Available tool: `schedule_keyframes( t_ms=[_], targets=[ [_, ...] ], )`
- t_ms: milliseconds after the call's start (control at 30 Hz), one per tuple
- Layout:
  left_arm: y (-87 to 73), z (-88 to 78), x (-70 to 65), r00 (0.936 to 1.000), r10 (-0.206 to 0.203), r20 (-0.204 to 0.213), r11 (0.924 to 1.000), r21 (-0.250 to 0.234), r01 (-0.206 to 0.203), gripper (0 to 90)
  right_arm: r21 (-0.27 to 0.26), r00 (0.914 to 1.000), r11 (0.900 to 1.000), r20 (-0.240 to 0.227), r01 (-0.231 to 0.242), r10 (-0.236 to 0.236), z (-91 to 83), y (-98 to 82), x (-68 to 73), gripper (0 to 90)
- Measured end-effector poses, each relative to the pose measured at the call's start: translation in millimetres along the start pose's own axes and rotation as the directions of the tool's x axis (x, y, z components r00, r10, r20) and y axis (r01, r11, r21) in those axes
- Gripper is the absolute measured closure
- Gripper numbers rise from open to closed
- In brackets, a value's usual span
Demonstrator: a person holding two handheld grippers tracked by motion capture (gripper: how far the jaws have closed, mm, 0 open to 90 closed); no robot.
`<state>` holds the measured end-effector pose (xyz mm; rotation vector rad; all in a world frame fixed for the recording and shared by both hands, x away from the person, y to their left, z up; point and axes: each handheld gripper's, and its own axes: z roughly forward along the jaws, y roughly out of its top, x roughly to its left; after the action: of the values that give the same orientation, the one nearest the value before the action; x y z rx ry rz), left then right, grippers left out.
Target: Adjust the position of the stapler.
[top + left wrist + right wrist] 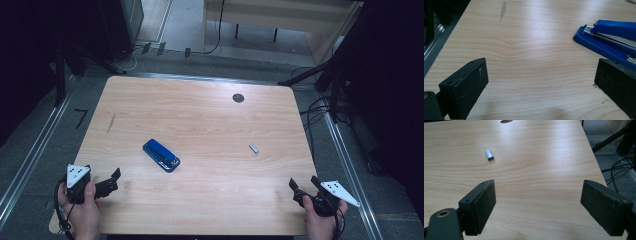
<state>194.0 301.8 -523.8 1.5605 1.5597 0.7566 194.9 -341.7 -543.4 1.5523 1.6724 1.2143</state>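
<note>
Both claws are wide open and hold nothing: the left claw [111, 181] is near the blue stapler [161, 155], the right claw [303, 186] near the small metal piece [254, 148] on the tabletop [200, 115].

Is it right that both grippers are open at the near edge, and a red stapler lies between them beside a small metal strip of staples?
Not quite: the stapler is blue, not red, as the high view shows. The rest holds: left gripper and right gripper open, staple strip to its right.
</note>
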Motion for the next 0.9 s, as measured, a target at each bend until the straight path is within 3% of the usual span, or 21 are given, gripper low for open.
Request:
schedule_keyframes(
  t_ms=[100,267,433,567,633,733,900],
  targets=[
    [1.0,1.8,0.6,0.9999,-0.015,-0.006,0.9999,0.003,0.015,0.0,-0.010,0.9995,0.999,0.001,0.032,-0.032,-1.4,1.6,5.2,14.8],
    [1.8,4.4,-2.8,0.9998,0.008,-0.019,0.9999,0.014,-0.008,0.0,-0.028,0.9961,0.996,-0.017,0.086,-0.086,-5.2,8.3,18.0,19.7],
    [2.5,5.8,-4.3,0.9997,0.018,-0.015,0.9997,0.019,-0.018,0.0,-0.017,0.9907,0.993,-0.065,0.119,-0.120,-2.7,13.4,31.1,20.0],
    [3.2,7.9,-7.9,0.9989,0.039,-0.026,0.9989,0.029,-0.038,0.0,0.023,0.9790,0.988,-0.143,0.150,-0.145,5.7,22.1,51.6,21.2],
    [3.1,8.1,-8.4,0.9986,0.044,-0.028,0.9987,0.028,-0.043,0.0,0.027,0.9778,0.988,-0.148,0.154,-0.149,6.4,23.4,54.8,21.3],
    [3.4,8.4,-8.8,0.9983,0.054,-0.023,0.9979,0.036,-0.053,0.0,0.039,0.9667,0.979,-0.172,0.199,-0.189,11.1,29.4,71.5,20.4],
    [3.4,8.6,-8.2,0.9988,0.045,-0.019,0.9985,0.034,-0.044,0.0,0.040,0.9564,0.976,-0.210,0.216,-0.203,16.1,36.4,88.0,20.1]
  ],
)
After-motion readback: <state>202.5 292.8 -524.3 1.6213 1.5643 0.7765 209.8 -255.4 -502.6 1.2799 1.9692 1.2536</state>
